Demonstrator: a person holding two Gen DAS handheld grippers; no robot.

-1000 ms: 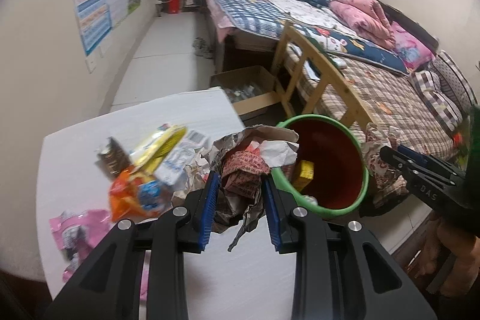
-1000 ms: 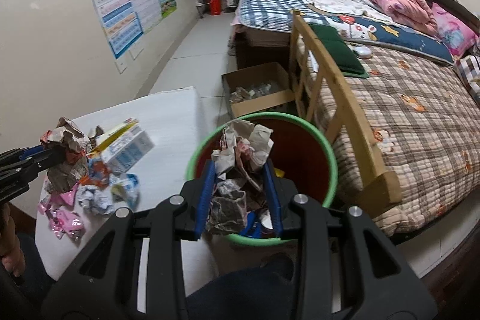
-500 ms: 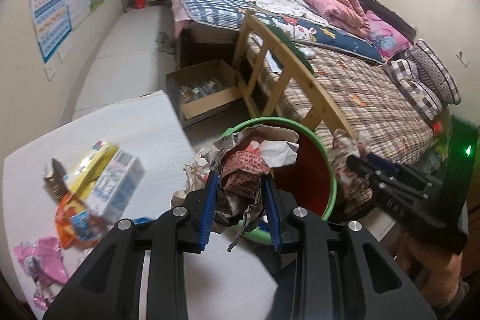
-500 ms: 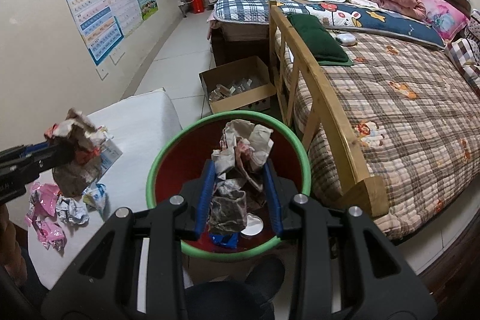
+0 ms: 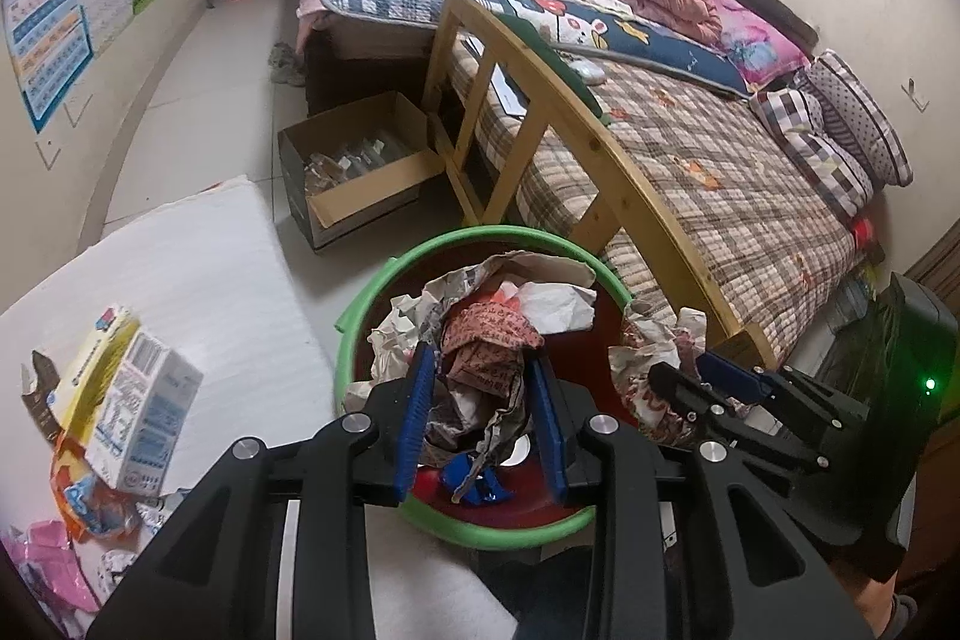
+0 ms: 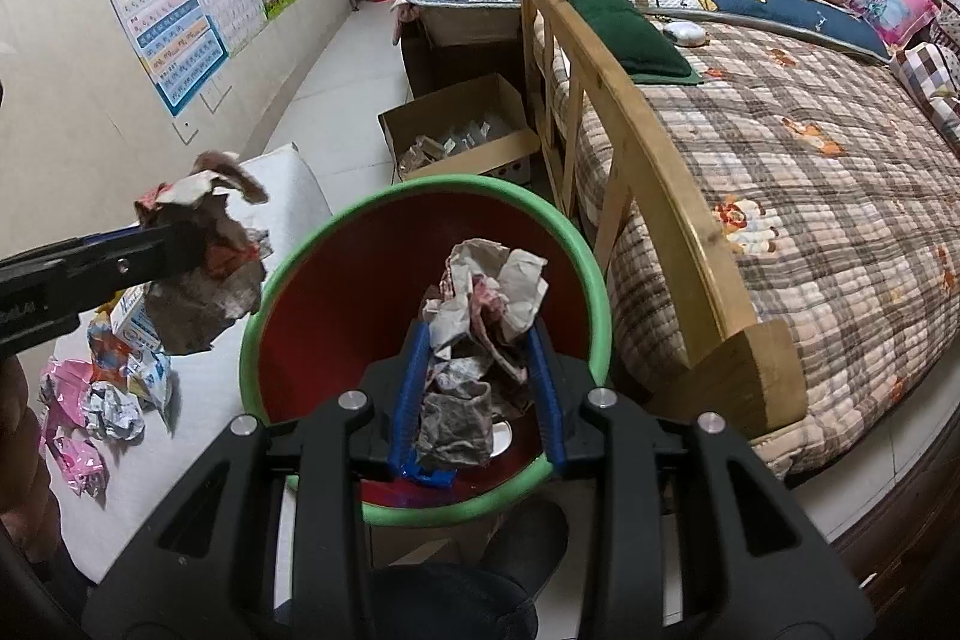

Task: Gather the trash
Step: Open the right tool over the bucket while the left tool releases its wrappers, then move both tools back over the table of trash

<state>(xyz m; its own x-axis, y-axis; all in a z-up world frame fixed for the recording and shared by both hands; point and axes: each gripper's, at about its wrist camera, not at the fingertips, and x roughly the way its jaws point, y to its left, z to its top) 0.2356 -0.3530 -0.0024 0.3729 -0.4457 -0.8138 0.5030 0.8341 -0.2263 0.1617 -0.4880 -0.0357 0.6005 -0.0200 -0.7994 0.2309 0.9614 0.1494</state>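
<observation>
A red bin with a green rim (image 5: pixel 369 292) stands on the floor beside the white table (image 5: pixel 198 274). My left gripper (image 5: pixel 481 355) is shut on a crumpled wad of paper (image 5: pixel 498 328) and hangs over the bin's mouth. My right gripper (image 6: pixel 478 330) is shut on another crumpled paper wad (image 6: pixel 489 289), also above the bin (image 6: pixel 420 193). Each gripper shows in the other's view: the right gripper (image 5: pixel 663 381) with its wad (image 5: pixel 639 361) over the bin's right rim, and the left gripper (image 6: pixel 192 244) with its wad (image 6: pixel 204 292) at the left rim. Blue scraps lie inside the bin.
More trash lies on the table: a milk carton (image 5: pixel 144 418), an orange wrapper (image 5: pixel 78 490), pink wrappers (image 6: pixel 66 400) and crumpled foil (image 6: pixel 117 415). A wooden bed footboard (image 5: pixel 540 100) and an open cardboard box (image 5: pixel 360 172) stand just behind the bin. Posters hang on the left wall.
My left gripper has carried its wad rightward off the table to above the bin. My right gripper has sunk closer to the bin's mouth, still holding its wad.
</observation>
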